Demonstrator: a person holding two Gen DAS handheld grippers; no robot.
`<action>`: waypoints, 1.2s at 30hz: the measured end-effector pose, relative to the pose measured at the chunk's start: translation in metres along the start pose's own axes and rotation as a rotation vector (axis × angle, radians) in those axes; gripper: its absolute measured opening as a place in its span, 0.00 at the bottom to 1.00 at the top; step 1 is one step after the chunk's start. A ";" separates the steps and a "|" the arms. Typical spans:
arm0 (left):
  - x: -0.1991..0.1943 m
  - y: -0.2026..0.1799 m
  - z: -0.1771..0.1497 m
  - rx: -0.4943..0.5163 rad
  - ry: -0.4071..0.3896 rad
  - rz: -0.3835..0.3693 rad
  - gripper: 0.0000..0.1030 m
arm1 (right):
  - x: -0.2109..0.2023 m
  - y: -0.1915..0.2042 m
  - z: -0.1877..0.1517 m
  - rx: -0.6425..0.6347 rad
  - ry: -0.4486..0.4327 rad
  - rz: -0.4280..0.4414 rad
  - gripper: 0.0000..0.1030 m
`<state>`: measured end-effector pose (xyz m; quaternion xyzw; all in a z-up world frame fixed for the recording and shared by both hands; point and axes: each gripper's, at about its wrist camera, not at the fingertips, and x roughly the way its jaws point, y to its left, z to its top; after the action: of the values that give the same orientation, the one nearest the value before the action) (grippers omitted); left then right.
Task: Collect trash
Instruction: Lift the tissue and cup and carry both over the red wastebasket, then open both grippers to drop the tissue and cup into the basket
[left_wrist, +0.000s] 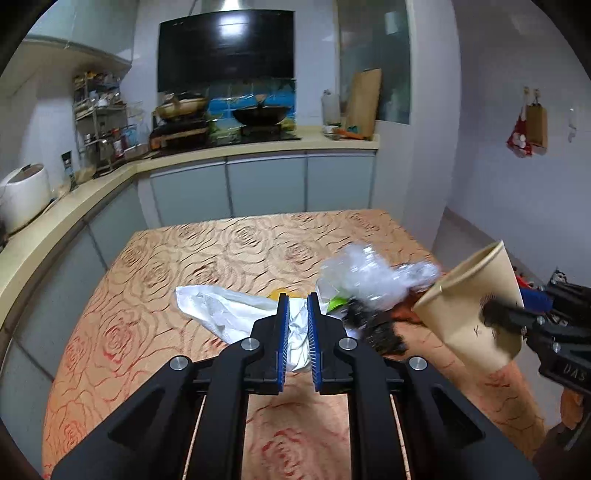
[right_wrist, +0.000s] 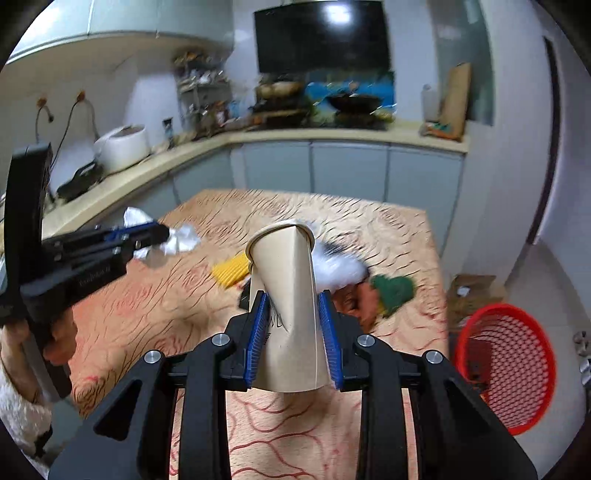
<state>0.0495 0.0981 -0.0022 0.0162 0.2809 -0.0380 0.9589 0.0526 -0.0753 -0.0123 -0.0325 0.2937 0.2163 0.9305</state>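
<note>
Both pieces are lifted but not binned: the right tool (right_wrist: 293, 332) squeezes the dented paper cup (right_wrist: 286, 295), the left tool (left_wrist: 297, 332) pinches the white bag (left_wrist: 221, 310), while wrappers (right_wrist: 347, 273) remain on the tabletop (right_wrist: 147, 295) left of the red basket (right_wrist: 509, 365).

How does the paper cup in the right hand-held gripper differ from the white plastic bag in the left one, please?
The paper cup is tan and stiff, creased where the right hand-held gripper squeezes it; the white plastic bag is limp and crumpled. The cup is wholly lifted; the bag trails onto the table from the left hand-held gripper. Both are gripped.
</note>
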 end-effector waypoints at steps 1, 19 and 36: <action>0.000 -0.007 0.004 0.008 -0.006 -0.018 0.09 | -0.004 -0.006 0.001 0.008 -0.010 -0.012 0.28; 0.039 -0.155 0.044 0.143 -0.019 -0.359 0.09 | -0.071 -0.139 -0.021 0.202 -0.071 -0.330 0.28; 0.124 -0.280 0.042 0.219 0.125 -0.525 0.09 | -0.043 -0.214 -0.061 0.312 0.053 -0.505 0.28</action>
<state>0.1531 -0.1914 -0.0359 0.0488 0.3283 -0.3139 0.8896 0.0784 -0.2964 -0.0529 0.0335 0.3301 -0.0705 0.9407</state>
